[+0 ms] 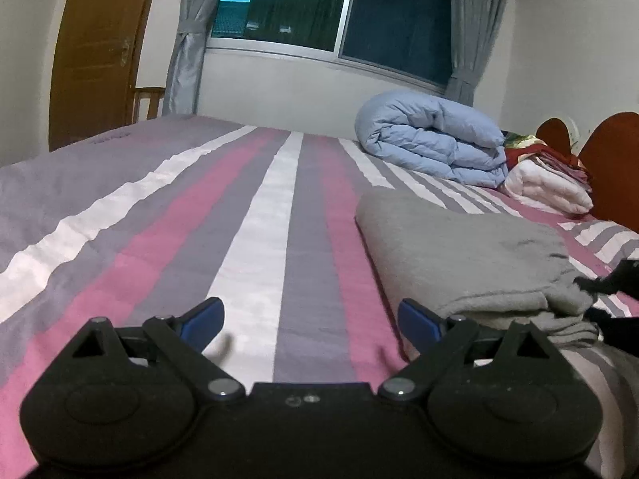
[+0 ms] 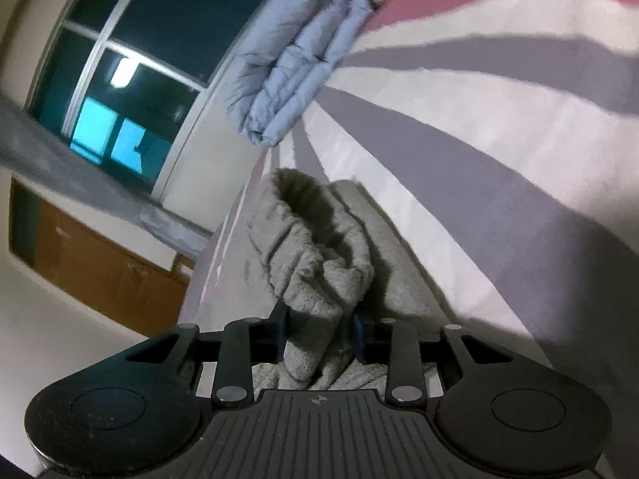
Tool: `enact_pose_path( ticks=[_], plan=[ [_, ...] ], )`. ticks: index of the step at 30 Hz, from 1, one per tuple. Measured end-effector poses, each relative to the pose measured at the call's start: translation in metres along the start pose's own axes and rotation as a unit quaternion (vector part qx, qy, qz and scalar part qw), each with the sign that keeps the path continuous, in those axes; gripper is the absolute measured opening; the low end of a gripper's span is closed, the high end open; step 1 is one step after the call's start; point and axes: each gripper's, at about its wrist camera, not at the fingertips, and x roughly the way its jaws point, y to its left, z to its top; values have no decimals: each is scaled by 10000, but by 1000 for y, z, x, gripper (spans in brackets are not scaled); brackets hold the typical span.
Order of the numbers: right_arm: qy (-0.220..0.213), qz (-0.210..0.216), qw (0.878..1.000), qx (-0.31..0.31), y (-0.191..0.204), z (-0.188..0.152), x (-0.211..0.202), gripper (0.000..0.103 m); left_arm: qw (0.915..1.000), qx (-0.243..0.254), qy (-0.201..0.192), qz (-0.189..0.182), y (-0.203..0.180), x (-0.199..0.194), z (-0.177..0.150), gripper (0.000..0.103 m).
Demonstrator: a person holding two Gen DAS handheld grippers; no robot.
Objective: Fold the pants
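grey pants [image 1: 459,255] folded on striped bed [image 1: 255,215], near its right edge. left gripper [image 1: 311,319] jaws spread, empty, beside them. right gripper [image 2: 319,337] pinching bunched cloth, fingertips hidden; barely visible in left view.

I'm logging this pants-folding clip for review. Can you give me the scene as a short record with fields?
surface: striped bed sheet
garment: grey pants, folded into a stack on the bed
left gripper: open, empty, beside the pants
right gripper: shut on a bunched fold of the pants
far end of bed: rolled blue duvet, folded white and red bedding
background: window, grey curtains, wooden door
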Motion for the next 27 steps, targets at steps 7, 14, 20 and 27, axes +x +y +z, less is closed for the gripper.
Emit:
enact_pose_path(
  ticks=[7,14,20,27],
  plan=[
    [-417,-338,9875,-1481,42,-18,-43,41,9993,332,-44,-172,-22,-7,-5,87],
    [-440,-499,9862,-1517,41,-27,-36,47,9973,688,165,-218,-39,23,-7,86],
    [-411,-678,9826,-1682,39,-29,-33,47,9958,822,310,257,-26,36,-9,85],
    [-352,-642,9830,-1684,36,-30,-33,47,9954,853,363,260,-25,27,-11,81]
  ],
)
